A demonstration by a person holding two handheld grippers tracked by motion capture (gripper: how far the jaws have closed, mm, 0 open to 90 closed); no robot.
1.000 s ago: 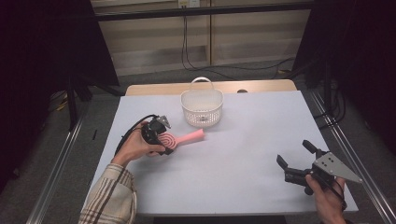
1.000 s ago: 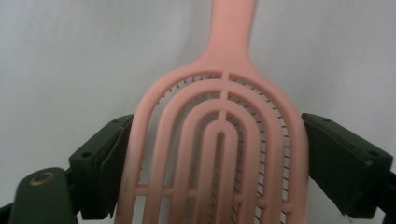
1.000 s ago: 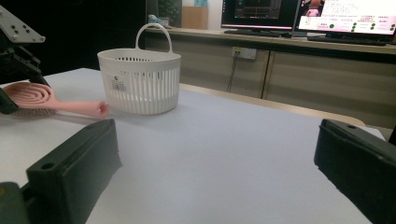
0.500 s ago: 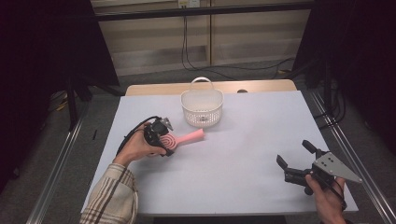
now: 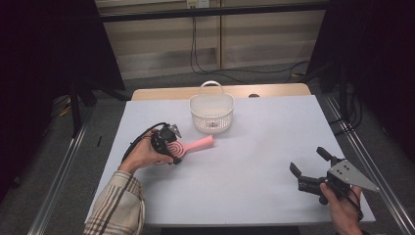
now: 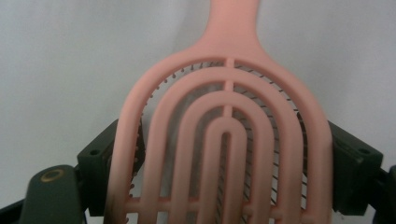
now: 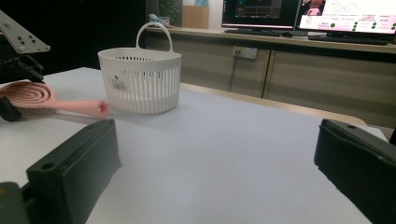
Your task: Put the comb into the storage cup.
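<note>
A pink hairbrush [image 5: 195, 144] with a vented oval head lies left of the table's middle, its handle pointing toward the white basket [image 5: 211, 112]. My left gripper [image 5: 174, 147] grips the brush head from both sides. In the left gripper view the two black jaws press against the head's edges [image 6: 229, 116], and they have just been closing with the brush between them. My right gripper [image 5: 307, 159] rests near the front right corner, jaws wide apart with nothing between them [image 7: 217, 135]. From there the brush [image 7: 70, 105] and the basket [image 7: 140, 81] lie ahead to the left.
The white handled basket stands at the back middle of the pale table [image 5: 254, 161]. Metal rails run along both sides of the table. Dark screens and a cabinet with cables stand behind it.
</note>
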